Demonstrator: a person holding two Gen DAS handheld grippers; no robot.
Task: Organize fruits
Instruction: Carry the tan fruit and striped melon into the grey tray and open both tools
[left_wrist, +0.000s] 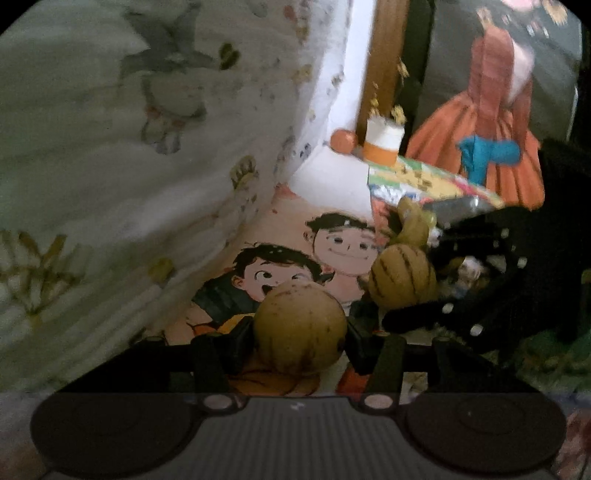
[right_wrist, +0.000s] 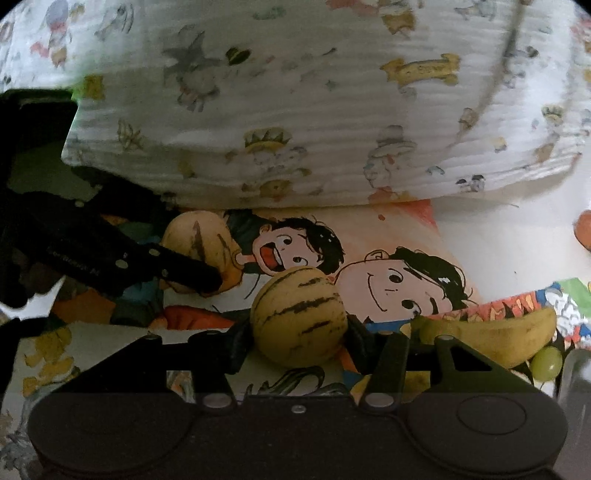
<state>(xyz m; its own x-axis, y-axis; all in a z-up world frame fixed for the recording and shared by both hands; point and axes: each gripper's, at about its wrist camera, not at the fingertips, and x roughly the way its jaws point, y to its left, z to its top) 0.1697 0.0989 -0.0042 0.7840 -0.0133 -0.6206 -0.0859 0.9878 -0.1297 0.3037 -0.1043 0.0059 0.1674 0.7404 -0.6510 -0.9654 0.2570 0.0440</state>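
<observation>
Left wrist view: left tool (left_wrist: 300, 334) at lower centre, clamped on a round yellow melon (left_wrist: 300, 328) with brown specks, one finger pressed to each side. Just up and right, a striped yellow melon (left_wrist: 402, 277), gripped by the black right tool (left_wrist: 410, 291) entering from the right edge. Behind that, a banana (left_wrist: 415, 221) and a metal bowl (left_wrist: 458, 205), both partly hidden. Underneath, a bedsheet (left_wrist: 325, 251) printed with two cartoon faces. Far back at upper centre, an orange fruit (left_wrist: 343, 140) beside a white and orange cup (left_wrist: 382, 142). Filling the left half, a white patterned pillow (left_wrist: 129, 147).

Right wrist view: right tool (right_wrist: 299, 334) at lower centre, closed on the striped yellow melon (right_wrist: 299, 317), fingers touching both flanks. At centre left, the round yellow melon (right_wrist: 203, 243) pinched in the left tool (right_wrist: 195, 266) reaching in from the left edge. At lower right, the banana (right_wrist: 495, 332), with a green grape (right_wrist: 546, 363) just below its end. Across the upper frame, the white patterned pillow (right_wrist: 295, 110), resting on the bedsheet (right_wrist: 399, 229).
</observation>
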